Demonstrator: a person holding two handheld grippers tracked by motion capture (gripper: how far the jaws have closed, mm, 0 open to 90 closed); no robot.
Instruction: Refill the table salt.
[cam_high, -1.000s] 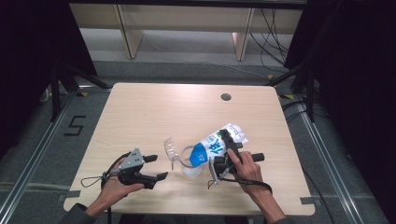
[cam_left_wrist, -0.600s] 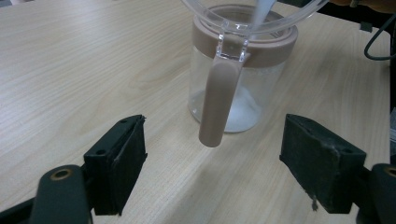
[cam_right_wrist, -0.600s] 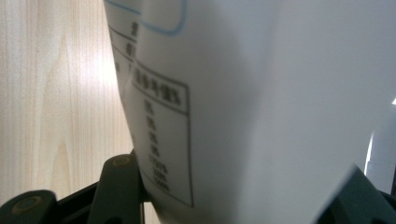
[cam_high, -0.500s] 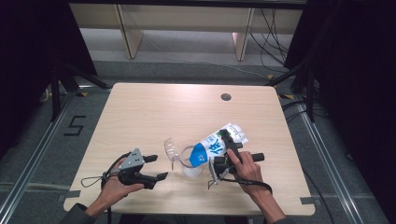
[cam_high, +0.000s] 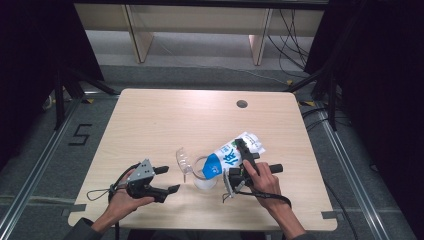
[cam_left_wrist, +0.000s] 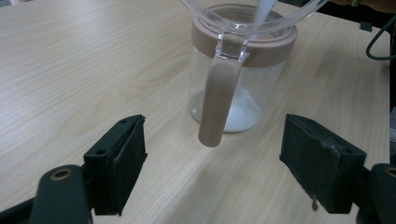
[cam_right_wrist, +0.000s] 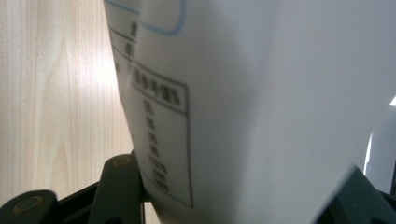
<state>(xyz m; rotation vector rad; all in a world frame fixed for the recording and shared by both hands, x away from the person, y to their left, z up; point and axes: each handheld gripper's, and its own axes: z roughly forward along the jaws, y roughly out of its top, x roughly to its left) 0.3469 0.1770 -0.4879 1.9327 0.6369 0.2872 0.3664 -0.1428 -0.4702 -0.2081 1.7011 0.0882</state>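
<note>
Item: white bag (cam_high: 234, 155), tilted mouth-down over the clear jar (cam_left_wrist: 239, 88) at the table's (cam_high: 150, 125) near middle, white powder streaming in and piling at the jar's bottom

Risk, as a judgement: the jar is standing unheld, lid (cam_high: 183, 161) hinged open; a nudge from the bag could be tipping it, and an overly steep tilt could be sending powder past the rim

Right gripper (cam_high: 245, 160): jaws about half apart, clamping the bag's body

Left gripper (cam_high: 167, 180): jaws standing wide, holding nothing, resting just short of the jar's handle (cam_left_wrist: 215, 105)
</note>
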